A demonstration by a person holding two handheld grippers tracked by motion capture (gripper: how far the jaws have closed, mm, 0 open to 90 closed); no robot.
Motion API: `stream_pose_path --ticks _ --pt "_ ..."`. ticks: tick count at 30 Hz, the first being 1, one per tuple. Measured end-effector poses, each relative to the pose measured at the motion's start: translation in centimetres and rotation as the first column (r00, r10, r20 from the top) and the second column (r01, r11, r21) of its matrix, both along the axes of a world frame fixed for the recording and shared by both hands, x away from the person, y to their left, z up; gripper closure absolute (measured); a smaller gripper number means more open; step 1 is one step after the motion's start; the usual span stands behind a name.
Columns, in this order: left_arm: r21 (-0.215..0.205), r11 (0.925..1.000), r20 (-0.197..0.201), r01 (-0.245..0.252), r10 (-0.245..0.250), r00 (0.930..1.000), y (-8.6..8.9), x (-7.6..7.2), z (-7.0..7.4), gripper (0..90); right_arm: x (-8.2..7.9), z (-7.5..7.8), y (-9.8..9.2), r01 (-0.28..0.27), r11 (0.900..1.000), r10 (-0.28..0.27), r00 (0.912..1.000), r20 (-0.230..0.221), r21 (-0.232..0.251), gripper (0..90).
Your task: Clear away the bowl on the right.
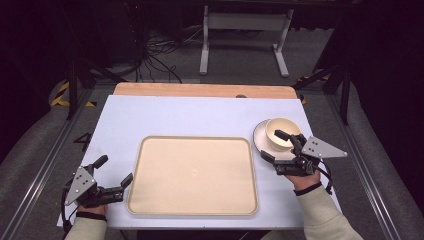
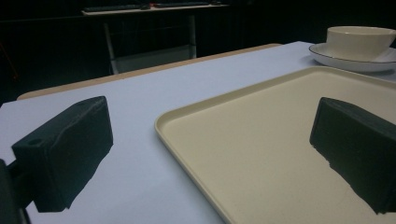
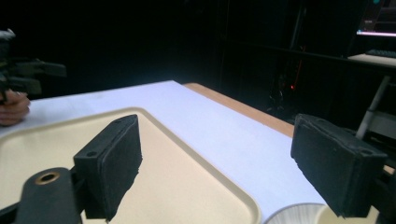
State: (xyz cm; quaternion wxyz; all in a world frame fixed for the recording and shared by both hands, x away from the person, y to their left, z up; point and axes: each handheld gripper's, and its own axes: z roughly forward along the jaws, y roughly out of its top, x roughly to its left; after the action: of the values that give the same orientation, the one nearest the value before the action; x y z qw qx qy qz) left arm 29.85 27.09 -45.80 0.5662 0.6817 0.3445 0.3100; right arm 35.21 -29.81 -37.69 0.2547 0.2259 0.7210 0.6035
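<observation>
- my left gripper (image 1: 116, 173) sits nearest me at the table's front left corner, held in my left hand (image 1: 90, 209); its jaws stand wide apart with nothing between them, one over the bare table and the other just over the left edge of the tray (image 1: 195, 175).
- in the left gripper view the same wide gap shows, with the tray's (image 2: 261, 154) rim running between the two black jaws.
- the tray, cream and bare, lies flat in the middle of the pale blue table (image 1: 190, 117).
- my right gripper (image 1: 276, 146) is at the tray's right, in my right hand (image 1: 301, 179); its jaws are spread wide and hold nothing, one jaw reaching over the bowl's (image 1: 282, 133) rim and the other low beside the plate (image 1: 261, 137). i can't quite tell whether either jaw touches the crockery.
- the cream bowl stands upright on the white plate, just beyond the tray's far right corner.
- in the right gripper view a sliver of the plate (image 3: 292, 215) shows at the bottom edge, and my left hand (image 3: 13, 107) farther off.
- beyond the mat, a wooden strip (image 1: 200, 90) edges the table's far side.
</observation>
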Motion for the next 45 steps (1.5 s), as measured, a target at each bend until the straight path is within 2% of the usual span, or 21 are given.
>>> stream_pose_path --ticks 2,4,12,13,17,25,31,34,37,40,45 --pt "0.001 1.0000 0.000 0.000 0.000 1.0000 0.0 0.0 0.0 0.2 0.5 0.0 -0.4 0.013 1.000 -0.013 0.9999 -0.010 -0.018 17.6" --pt "-0.004 1.0000 -0.002 -0.003 0.003 1.0000 -0.1 0.0 0.0 0.2 1.0 0.1 -0.9 0.022 1.000 -0.023 0.9994 -0.025 -0.011 17.6" --pt "0.000 1.0000 -0.002 -0.003 0.003 1.0000 -0.1 0.0 0.0 0.2 2.0 0.9 -2.3 0.066 0.997 -0.068 0.9968 -0.043 -0.045 18.3" --pt "0.002 1.0000 -0.003 -0.003 0.003 1.0000 -0.1 0.0 0.0 0.2 2.2 1.1 -2.6 0.073 0.996 -0.076 0.9954 -0.058 -0.057 19.0" --pt "0.001 1.0000 -0.003 -0.004 0.004 1.0000 -0.1 0.0 0.0 0.2 2.5 1.4 -3.4 0.105 0.992 -0.109 0.9925 -0.056 -0.067 19.9" --pt "0.004 1.0000 -0.003 -0.003 0.003 1.0000 -0.1 0.0 0.0 0.2 3.2 1.6 -4.7 0.147 0.988 -0.150 0.9870 -0.058 -0.056 19.9" --pt "0.004 1.0000 -0.001 -0.003 0.003 1.0000 -0.1 0.0 0.0 0.2 3.5 1.0 -5.6 0.169 0.986 -0.169 0.9841 -0.055 -0.001 19.9" --pt "0.004 1.0000 -0.001 -0.002 0.002 1.0000 -0.1 0.0 0.0 0.2 3.7 0.8 -5.8 0.185 0.983 -0.185 0.9807 -0.064 -0.009 20.0" --pt "0.005 1.0000 0.000 -0.003 0.003 1.0000 -0.1 0.1 0.0 0.2 4.2 0.9 -6.0 0.217 0.975 -0.220 0.9721 -0.081 -0.044 22.9" --pt "0.006 1.0000 -0.001 -0.003 0.003 1.0000 -0.1 0.1 0.0 0.2 4.8 1.0 -6.3 0.259 0.962 -0.269 0.9550 -0.125 -0.091 27.6" --pt "0.002 1.0000 -0.001 -0.003 0.003 1.0000 -0.2 0.1 0.0 0.2 6.1 1.1 -6.7 0.312 0.932 -0.344 0.9205 -0.185 -0.184 32.0"
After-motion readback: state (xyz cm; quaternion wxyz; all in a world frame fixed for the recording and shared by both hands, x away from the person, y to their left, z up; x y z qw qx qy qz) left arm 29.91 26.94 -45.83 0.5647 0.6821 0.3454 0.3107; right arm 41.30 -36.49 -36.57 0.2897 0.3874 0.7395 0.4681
